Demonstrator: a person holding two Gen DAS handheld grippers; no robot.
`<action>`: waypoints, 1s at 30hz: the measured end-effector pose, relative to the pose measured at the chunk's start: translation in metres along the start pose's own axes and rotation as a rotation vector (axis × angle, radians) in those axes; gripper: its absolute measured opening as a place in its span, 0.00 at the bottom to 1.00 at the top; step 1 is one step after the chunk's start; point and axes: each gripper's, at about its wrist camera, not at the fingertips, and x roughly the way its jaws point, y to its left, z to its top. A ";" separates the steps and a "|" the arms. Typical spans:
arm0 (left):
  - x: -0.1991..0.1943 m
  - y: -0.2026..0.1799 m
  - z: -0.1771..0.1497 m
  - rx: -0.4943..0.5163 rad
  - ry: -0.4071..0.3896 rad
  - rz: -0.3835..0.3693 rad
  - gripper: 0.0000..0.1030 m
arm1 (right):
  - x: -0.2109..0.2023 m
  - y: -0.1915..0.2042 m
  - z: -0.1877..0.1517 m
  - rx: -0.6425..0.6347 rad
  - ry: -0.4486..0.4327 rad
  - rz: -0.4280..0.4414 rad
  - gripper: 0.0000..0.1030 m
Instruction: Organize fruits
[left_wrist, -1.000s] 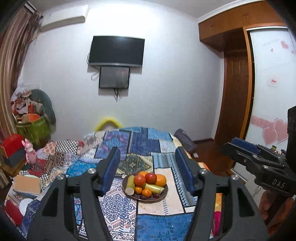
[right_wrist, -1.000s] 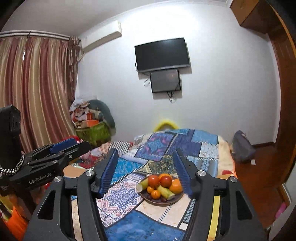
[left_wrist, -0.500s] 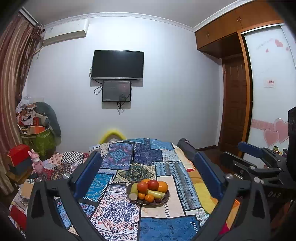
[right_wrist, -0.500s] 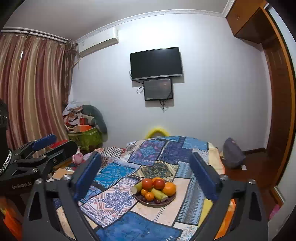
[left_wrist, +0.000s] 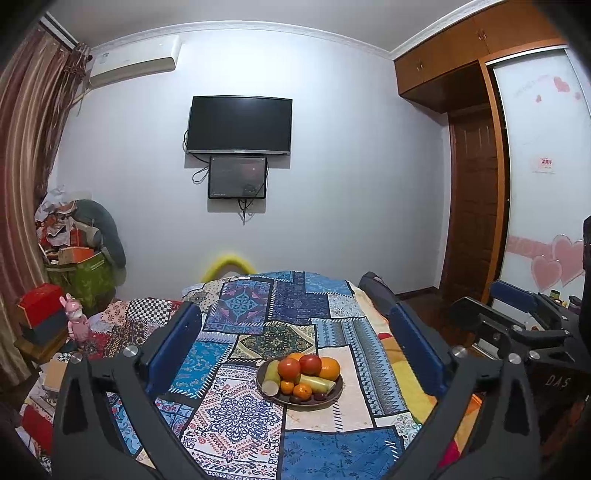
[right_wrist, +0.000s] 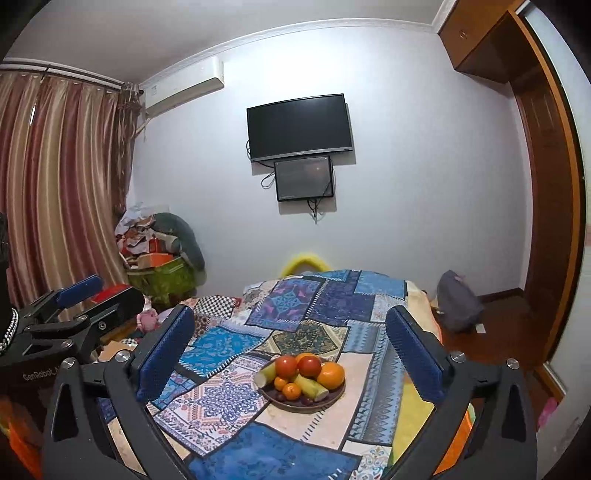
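Observation:
A dark round plate (left_wrist: 330, 400) (right_wrist: 292, 406) sits on the patchwork bedspread, piled with fruit. On it are two red round fruits (left_wrist: 300, 365) (right_wrist: 297, 365), a large orange (left_wrist: 330, 368) (right_wrist: 330, 374), small tangerines (left_wrist: 302, 391) (right_wrist: 291, 391), pale green-yellow long pieces (left_wrist: 317, 384) and small dark fruits. My left gripper (left_wrist: 293, 310) (right_wrist: 103, 293) is open and empty, well short of the plate. My right gripper (right_wrist: 289, 314) (left_wrist: 491, 299) is also open and empty, level with the left and to its right.
The bedspread (left_wrist: 236, 417) covers a bed running to the far wall. A wall TV (left_wrist: 239, 124) hangs above it. Piled clutter and boxes (left_wrist: 74, 258) stand at left with a pink rabbit toy (left_wrist: 75, 321). A grey bag (right_wrist: 458, 306) lies by the wooden wardrobe (left_wrist: 476, 206).
Both grippers' jaws have spread from about half open to fully wide. The plate now shows whole between the fingers in both views. The fruit has not moved.

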 end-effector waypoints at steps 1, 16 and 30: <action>0.000 0.000 0.000 0.000 0.000 0.001 1.00 | 0.000 0.000 0.001 0.000 -0.001 -0.002 1.00; 0.001 -0.001 0.000 0.003 0.005 -0.004 1.00 | -0.006 -0.001 0.005 -0.003 -0.014 -0.017 1.00; 0.002 -0.004 0.003 0.008 0.008 -0.028 1.00 | -0.010 -0.001 0.009 -0.012 -0.029 -0.032 1.00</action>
